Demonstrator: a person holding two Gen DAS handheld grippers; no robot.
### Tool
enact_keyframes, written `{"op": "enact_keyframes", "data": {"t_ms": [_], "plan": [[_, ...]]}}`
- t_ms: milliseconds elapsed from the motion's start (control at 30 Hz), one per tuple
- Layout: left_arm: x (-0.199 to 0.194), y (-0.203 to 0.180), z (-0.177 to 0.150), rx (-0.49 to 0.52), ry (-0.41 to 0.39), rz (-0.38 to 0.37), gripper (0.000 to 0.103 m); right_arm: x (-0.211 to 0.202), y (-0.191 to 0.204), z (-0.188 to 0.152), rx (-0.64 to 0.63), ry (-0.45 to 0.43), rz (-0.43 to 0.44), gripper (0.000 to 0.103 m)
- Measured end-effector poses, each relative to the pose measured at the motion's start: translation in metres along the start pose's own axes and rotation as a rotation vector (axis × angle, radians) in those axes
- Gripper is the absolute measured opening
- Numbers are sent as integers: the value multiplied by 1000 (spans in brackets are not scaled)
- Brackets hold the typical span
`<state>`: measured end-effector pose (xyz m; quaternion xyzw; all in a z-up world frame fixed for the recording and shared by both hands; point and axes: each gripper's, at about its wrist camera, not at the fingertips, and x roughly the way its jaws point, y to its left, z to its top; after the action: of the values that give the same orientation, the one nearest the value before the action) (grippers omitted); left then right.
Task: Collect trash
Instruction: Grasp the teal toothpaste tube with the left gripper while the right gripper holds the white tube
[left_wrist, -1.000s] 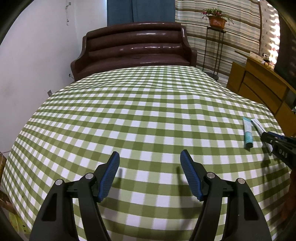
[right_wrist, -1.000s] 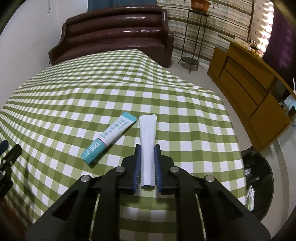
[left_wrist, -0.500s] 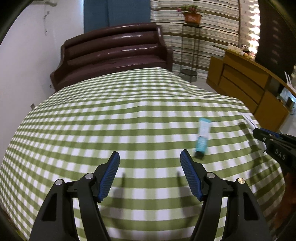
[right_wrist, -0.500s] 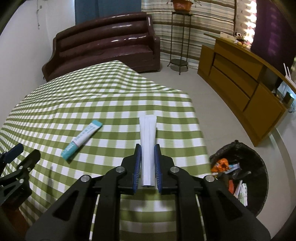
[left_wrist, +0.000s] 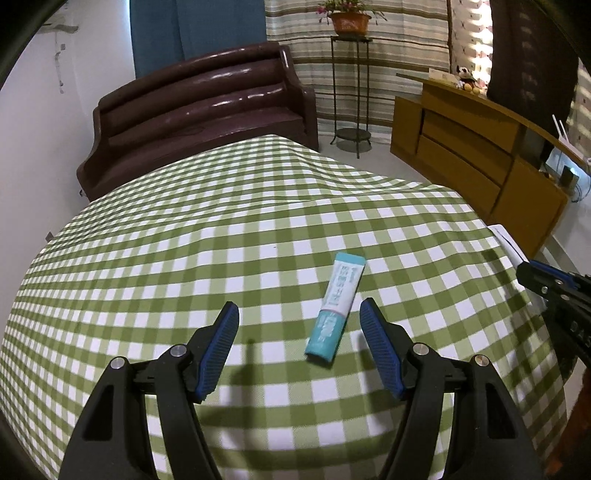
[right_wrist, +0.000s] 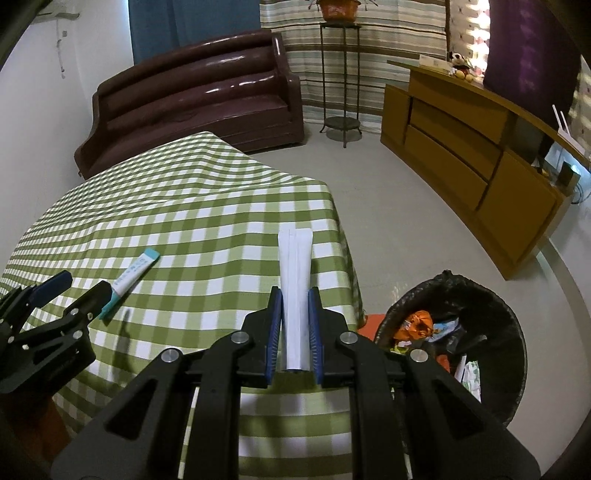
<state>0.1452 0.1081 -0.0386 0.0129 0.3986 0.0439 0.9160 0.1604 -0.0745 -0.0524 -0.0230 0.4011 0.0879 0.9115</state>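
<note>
Nearest, your right gripper (right_wrist: 295, 332) has its blue pads pressed against a long white paper sachet (right_wrist: 294, 295), gripped at its near end, with the far end pointing forward over the table's right edge. Your left gripper (left_wrist: 299, 343) stands with its jaws well apart and nothing between the pads; it hovers above the green-and-white checked tablecloth (left_wrist: 221, 240). Just beyond its right finger lies a teal-and-white tube (left_wrist: 336, 306), flat on the cloth toward the table's right edge, its teal end nearest you; it touches neither pad. In the right wrist view the same tube (right_wrist: 129, 280) lies just past the left gripper's fingertips (right_wrist: 55, 284), well apart from the held sachet. Beside the table's near right corner, on the floor, stands a black-lined trash bin (right_wrist: 498, 306) holding orange and white wrappers. Farther off, past the table's far edge, a dark brown sofa (left_wrist: 199, 114) sits against the wall, with a metal plant stand (left_wrist: 349, 88) and a wooden cabinet (left_wrist: 472, 155) to its right.
</note>
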Motion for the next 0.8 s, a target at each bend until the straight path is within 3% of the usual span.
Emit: {"op": "enact_keyframes", "data": {"t_ms": [100,367,667,800], "plan": [[9,-4,2,13,19,-4,66,3,-3,-1,7,6,1,15],[25,-14,0,65,73,-39,45,5,-7,-1,16,10,7,15],[25,-23,-2,88,66,-87,21,5,-7,-1,16,11,6,15],[25,-26,-3,93,59,-89,18,6,-6,-1,16,13,7,15]]}}
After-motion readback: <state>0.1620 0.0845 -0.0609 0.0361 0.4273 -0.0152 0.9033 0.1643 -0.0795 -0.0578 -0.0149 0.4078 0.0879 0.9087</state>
